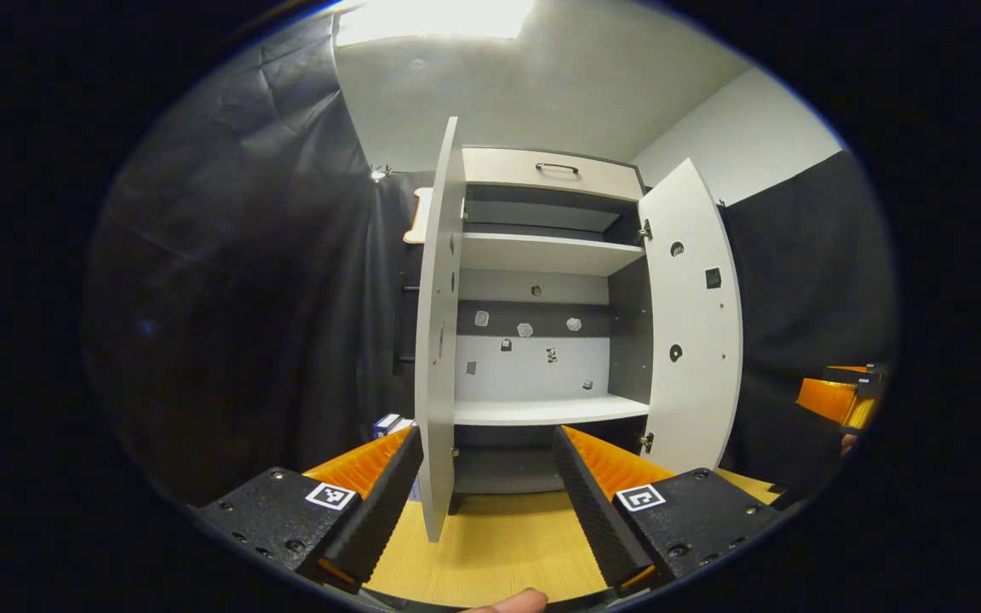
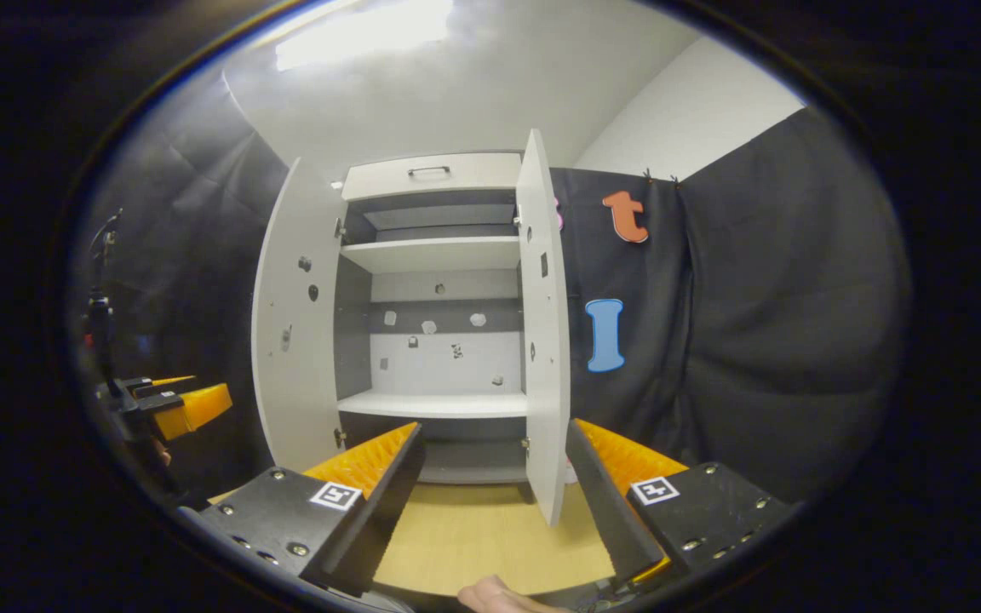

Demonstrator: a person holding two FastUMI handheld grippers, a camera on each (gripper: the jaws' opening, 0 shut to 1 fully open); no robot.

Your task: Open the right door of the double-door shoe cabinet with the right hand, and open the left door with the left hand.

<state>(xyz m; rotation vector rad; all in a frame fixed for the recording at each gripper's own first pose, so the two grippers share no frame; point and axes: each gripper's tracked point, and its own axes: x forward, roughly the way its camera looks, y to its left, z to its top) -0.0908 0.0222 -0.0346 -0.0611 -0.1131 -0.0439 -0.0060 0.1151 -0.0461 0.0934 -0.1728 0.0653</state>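
The double-door shoe cabinet (image 1: 542,255) stands at the wooden tabletop's (image 1: 490,545) back edge, both doors swung wide, bare white shelves exposed. The left door (image 1: 439,340) sits between the left gripper's (image 1: 482,477) spread, empty fingers; the right door (image 2: 542,340) between the right gripper's (image 2: 495,477), likewise released.

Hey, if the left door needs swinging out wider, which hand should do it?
Left. The left door has its edge between the open fingers of the left tool, close to one finger. The right tool faces the right door instead.
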